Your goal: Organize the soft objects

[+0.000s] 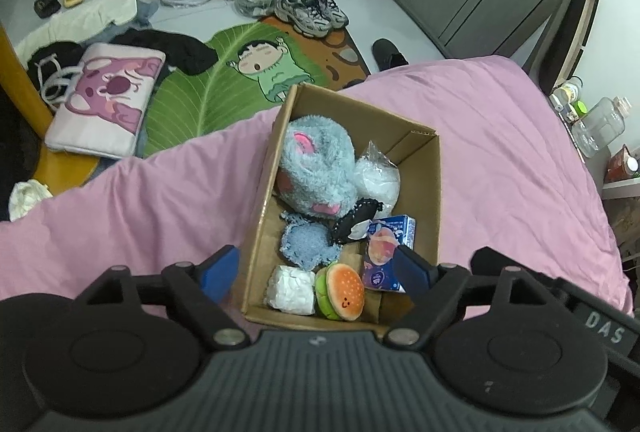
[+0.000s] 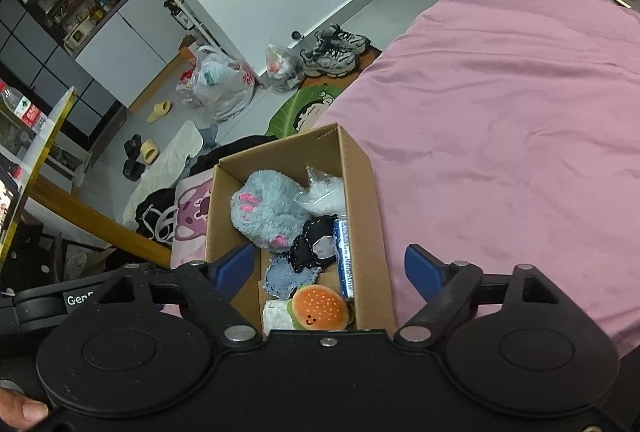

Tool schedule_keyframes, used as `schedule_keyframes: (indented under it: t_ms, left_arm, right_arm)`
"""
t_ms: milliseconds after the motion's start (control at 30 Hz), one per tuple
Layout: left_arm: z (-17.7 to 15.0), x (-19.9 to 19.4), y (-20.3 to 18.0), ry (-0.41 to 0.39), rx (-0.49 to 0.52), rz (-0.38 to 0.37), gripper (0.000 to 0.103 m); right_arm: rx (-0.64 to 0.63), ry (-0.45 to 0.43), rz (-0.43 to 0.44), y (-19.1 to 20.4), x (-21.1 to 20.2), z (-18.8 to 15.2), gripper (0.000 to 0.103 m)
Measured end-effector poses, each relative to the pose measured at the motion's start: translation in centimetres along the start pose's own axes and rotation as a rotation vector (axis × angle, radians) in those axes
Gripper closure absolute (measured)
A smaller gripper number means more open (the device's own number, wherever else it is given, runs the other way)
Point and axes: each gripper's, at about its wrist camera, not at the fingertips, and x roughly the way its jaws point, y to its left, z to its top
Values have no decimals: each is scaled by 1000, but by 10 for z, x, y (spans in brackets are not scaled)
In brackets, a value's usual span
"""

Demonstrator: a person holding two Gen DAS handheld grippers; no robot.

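- Sitting on the pink bedspread [image 1: 500, 152] near the bed's edge, the open cardboard box [image 1: 262, 228] holds all the soft things visible on the bed.
- The grey plush paw slipper [image 1: 316, 168] fills the far half of the box, its pink pads showing, with a clear plastic bag of white stuffing [image 1: 378, 176] just beside it against the far right wall.
- A blue-grey knitted cloth [image 1: 308, 242] lies in the middle, touching a black stitched pouch [image 1: 354, 222] on its right.
- A blue and purple tissue pack [image 1: 386, 252] stands along the right wall.
- At the near end, a white wrapped packet [image 1: 292, 288] and a plush hamburger [image 1: 342, 290] with a smiling face rest side by side, touching.
- The left gripper [image 1: 316, 268] hovers above the near end of the box, its blue fingers [image 1: 220, 272] spread wide with nothing between them.
- The right gripper [image 2: 330, 268] hangs over the same end, jaws equally wide apart and holding nothing; its left finger [image 2: 236, 268] sits over the box's left wall, the other over the bedspread.
- On the floor beyond lie a green leaf rug [image 1: 208, 72], grey sneakers [image 1: 310, 10] and a purple cartoon pillow [image 1: 106, 100].
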Motion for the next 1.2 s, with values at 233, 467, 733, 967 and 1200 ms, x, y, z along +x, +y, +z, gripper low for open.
schedule_keyframes:
  t_ms: [233,467,733,967,1200]
  left_arm:
    - [-4,-28,-2,-71,41,25,12]
    - [-14,-53,2,-122,30,35,5]
    - [-26,-84,2,-206,27,21,1]
    - [-38,-108,-2,-248,59,13,1]
    - [-56,-133,-10,-297,98,6,1]
  right_arm:
    - [-12,-25,52,-6,-23,0,0]
    - [-64,-35,41,-3,-45,-2,0]
    - [-105,-65,35,0,-73,-8,0]
    - [-119,-126,28,1,-101,-10,0]
    - [-144,-183,5,-5,-130,-20,0]
